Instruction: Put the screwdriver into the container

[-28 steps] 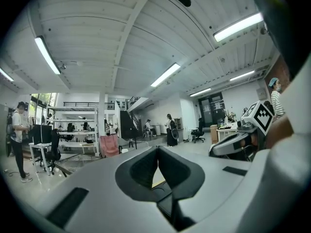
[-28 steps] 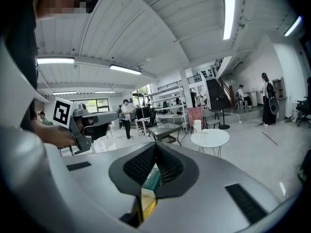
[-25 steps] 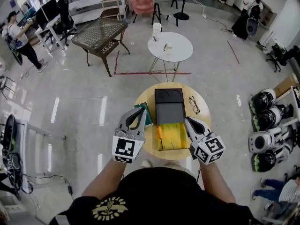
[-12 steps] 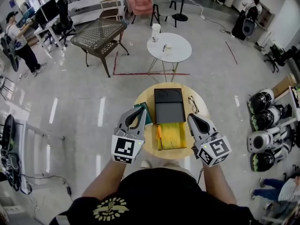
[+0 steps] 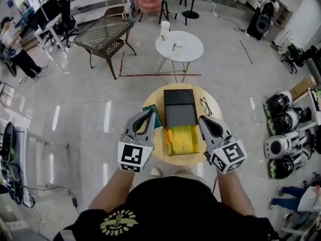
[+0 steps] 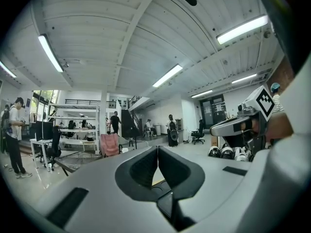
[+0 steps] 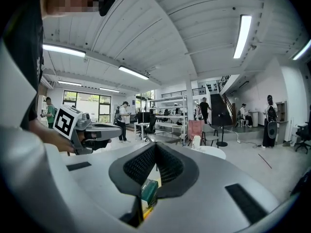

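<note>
An orange-handled screwdriver [image 5: 170,136] lies along the left side of the yellow container [image 5: 184,140] on the round wooden table [image 5: 210,118]. Behind the container a black tray [image 5: 179,109] rests flat. My left gripper [image 5: 150,114] hovers left of the container, shut and holding nothing; its jaws meet in the left gripper view [image 6: 157,152]. On the container's right my right gripper [image 5: 201,120] is also shut and holds nothing, with its pads together in the right gripper view [image 7: 155,147]. Neither gripper touches the screwdriver.
A green box [image 5: 156,119] lies under the left gripper, and glasses [image 5: 205,106] lie at the table's right. Beyond stand a white round table [image 5: 179,45] and a glass-topped table [image 5: 104,34]. Helmets [image 5: 281,129] line the floor at right. People stand far off.
My right gripper has lifted a little and drawn slightly right, away from the yellow container. The left gripper has stayed where it was. The screwdriver has not moved.
</note>
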{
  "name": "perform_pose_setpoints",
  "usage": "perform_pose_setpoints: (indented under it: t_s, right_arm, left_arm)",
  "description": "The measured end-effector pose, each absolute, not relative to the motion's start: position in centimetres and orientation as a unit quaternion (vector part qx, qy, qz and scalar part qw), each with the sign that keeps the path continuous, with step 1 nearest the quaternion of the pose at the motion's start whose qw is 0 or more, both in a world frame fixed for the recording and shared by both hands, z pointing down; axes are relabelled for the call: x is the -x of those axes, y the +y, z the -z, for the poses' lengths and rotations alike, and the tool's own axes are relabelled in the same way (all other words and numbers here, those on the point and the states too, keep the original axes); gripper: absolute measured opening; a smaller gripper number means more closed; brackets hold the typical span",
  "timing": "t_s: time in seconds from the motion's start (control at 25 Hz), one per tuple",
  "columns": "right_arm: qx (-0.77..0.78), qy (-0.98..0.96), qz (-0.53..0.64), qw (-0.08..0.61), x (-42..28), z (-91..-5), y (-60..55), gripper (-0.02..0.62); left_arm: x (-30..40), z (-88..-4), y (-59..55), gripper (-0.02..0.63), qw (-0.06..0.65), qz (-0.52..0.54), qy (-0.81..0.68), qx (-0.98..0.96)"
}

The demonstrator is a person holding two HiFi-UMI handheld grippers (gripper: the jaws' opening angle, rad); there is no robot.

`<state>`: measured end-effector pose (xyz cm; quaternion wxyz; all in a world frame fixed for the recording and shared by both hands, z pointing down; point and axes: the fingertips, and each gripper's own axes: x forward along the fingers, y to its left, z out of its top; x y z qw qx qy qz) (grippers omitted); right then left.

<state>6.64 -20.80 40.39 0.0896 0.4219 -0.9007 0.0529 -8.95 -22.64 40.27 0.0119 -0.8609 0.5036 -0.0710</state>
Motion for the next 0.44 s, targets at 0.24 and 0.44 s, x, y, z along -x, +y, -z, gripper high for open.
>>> perform_pose_setpoints:
  t_s: [0.24, 0.44]
  right_arm:
    - [-0.424, -0.900, -0.041, 0.093, -6.0, -38.9, -20.7, 0.014]
    - [-0.431, -0.896, -0.050, 0.095, -6.1, -39.8, -20.0, 0.014]
  left_arm:
    - [9.5, -39.6, -22.3, 0.020, 0.011, 0.061, 0.509, 0.858]
    - [9.4, -39.6, -22.1, 0.020, 0.020, 0.061, 0.503, 0.862]
